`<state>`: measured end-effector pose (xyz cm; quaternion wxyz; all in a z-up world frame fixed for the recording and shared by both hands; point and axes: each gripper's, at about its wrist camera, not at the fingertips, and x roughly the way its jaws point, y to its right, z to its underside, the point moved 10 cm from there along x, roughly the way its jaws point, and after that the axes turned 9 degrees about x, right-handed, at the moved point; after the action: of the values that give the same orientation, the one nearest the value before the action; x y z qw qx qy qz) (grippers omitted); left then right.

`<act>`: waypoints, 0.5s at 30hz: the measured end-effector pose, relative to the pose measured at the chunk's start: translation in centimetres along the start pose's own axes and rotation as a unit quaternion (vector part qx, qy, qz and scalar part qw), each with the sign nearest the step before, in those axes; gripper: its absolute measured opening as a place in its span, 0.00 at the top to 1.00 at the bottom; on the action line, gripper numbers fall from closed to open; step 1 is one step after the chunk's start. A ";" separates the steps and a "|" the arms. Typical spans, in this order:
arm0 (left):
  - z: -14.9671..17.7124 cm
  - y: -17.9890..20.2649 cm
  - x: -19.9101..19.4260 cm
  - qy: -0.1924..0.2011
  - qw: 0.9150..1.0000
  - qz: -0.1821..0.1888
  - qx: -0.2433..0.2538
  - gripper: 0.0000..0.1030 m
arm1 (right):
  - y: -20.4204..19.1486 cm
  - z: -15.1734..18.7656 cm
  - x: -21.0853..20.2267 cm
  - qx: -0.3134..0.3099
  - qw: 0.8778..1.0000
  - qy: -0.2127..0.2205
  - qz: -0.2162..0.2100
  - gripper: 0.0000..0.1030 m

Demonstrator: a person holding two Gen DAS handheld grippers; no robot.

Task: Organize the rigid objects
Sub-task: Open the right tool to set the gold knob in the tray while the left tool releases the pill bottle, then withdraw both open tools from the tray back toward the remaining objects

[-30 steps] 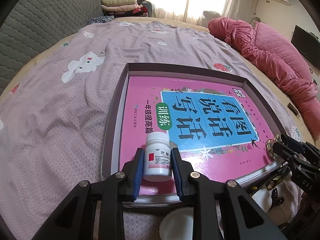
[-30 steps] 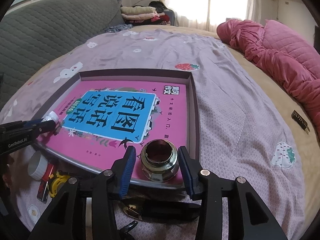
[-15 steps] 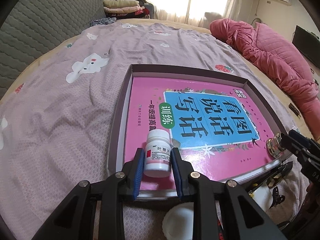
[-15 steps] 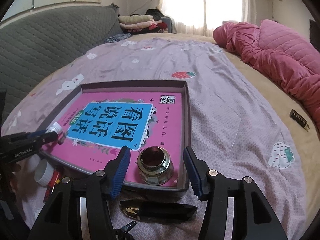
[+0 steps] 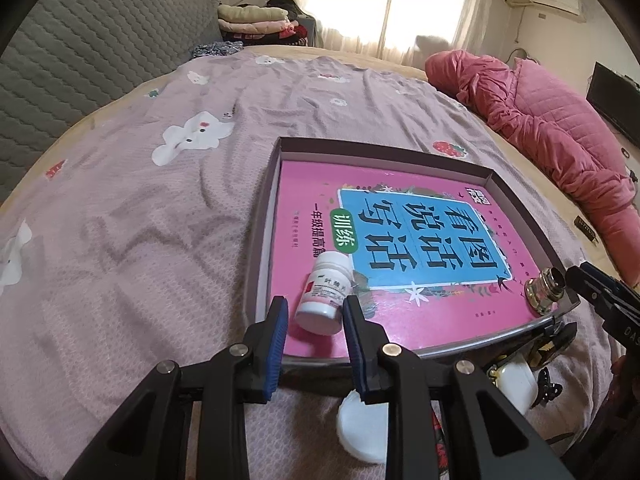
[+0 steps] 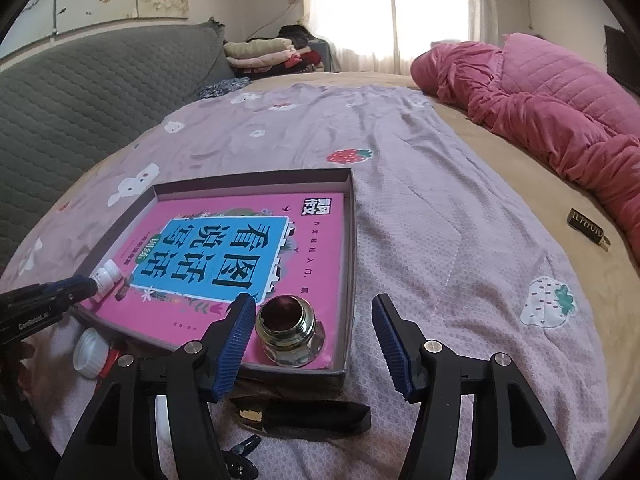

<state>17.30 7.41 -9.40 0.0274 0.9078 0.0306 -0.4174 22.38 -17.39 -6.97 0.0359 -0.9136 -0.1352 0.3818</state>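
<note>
A shallow dark box [image 5: 264,216] on the bed holds a pink book [image 5: 440,320]. A white pill bottle [image 5: 326,292] lies tilted on the book's near left corner. My left gripper [image 5: 314,320] is open around its base, with gaps at both pads. A metal nut-like fitting [image 6: 290,336] stands on the book in the box's near right corner [image 6: 347,364]. My right gripper [image 6: 314,332] is wide open, and its left finger [image 6: 234,344] is close to the fitting. The fitting also shows in the left wrist view [image 5: 546,290].
Loose items lie on the purple sheet before the box: white caps [image 5: 362,432] [image 6: 90,352], a dark flat object [image 6: 304,416], hair clips [image 5: 548,384]. A pink quilt [image 6: 560,100] lies at the right, a small black tag [image 6: 588,226] near it, a grey headboard [image 6: 80,92] at the left.
My left gripper let go of the pill bottle, which now lies tilted on the book. My right gripper released the metal fitting, opened wide and drew back and up.
</note>
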 end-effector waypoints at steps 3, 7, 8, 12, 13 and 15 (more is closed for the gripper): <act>0.1 -0.2 -0.5 0.004 1.000 -0.002 -0.001 0.73 | 0.2 0.0 -0.1 0.002 1.000 0.001 0.003 0.39; 0.0 0.0 -1.1 0.012 1.000 -0.004 0.003 0.73 | 0.3 -0.3 -0.7 0.006 1.000 0.010 -0.001 0.37; 0.0 0.1 -1.3 0.015 1.000 -0.003 0.005 0.73 | 0.4 -0.4 -0.9 0.006 1.000 0.012 -0.002 0.37; -0.2 0.3 -2.1 0.025 1.000 -0.006 0.009 0.72 | 0.8 -0.5 -1.5 0.008 1.000 0.018 0.002 0.34; -0.3 0.3 -2.3 0.027 1.000 -0.006 0.009 0.72 | 0.9 -0.5 -1.5 0.008 1.000 0.019 0.005 0.33; -0.3 0.5 -2.8 0.031 0.999 -0.006 0.011 0.72 | 1.1 -0.4 -1.8 0.009 1.000 0.021 0.008 0.33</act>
<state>15.78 6.86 -7.10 0.0141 0.9203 0.0328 -0.3896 21.75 -18.93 -5.66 0.0436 -0.9221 -0.1237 0.3640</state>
